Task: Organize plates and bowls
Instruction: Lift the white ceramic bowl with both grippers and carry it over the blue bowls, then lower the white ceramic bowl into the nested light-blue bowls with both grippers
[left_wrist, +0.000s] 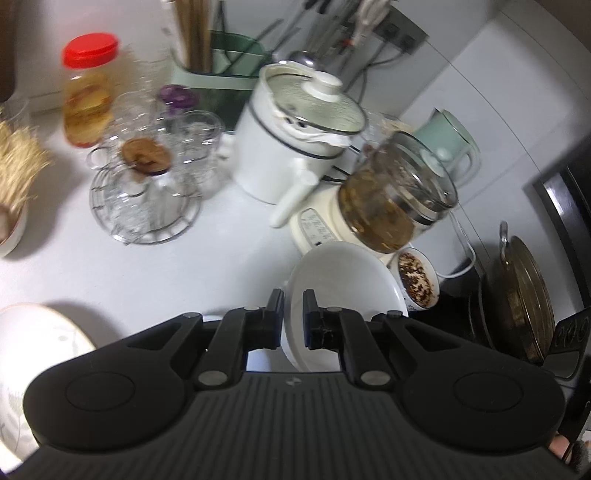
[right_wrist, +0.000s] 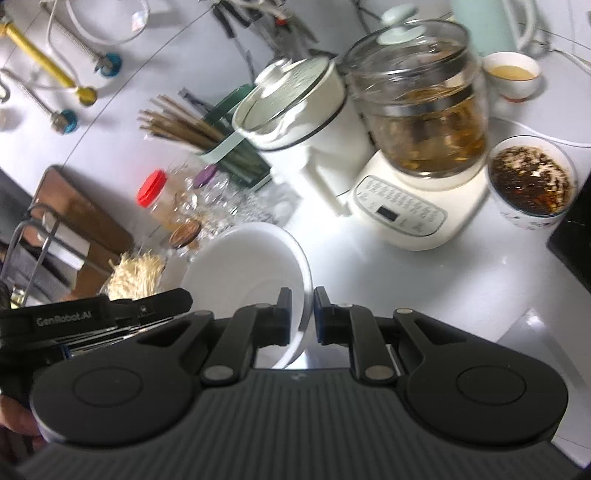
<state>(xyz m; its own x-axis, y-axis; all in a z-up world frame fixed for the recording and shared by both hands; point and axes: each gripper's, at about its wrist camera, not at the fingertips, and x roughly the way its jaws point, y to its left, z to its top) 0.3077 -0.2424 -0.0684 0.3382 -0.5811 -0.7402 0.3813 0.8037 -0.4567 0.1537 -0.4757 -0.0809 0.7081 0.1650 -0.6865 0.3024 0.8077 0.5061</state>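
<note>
Both grippers carrying one white bowl (right_wrist: 243, 273) over the counter (left_wrist: 184, 258) — mid-transfer step

Left gripper (left_wrist: 293, 314) and right gripper (right_wrist: 302, 314) are each clamped tight on opposite rims; bowl looks plain, glossy, empty — next it probably needs a clear landing spot away from the kettle base (right_wrist: 413, 210), lowered level.

Black hand-held gripper (left_wrist: 293, 317), ribbed body (silver pivot screws)
</note>
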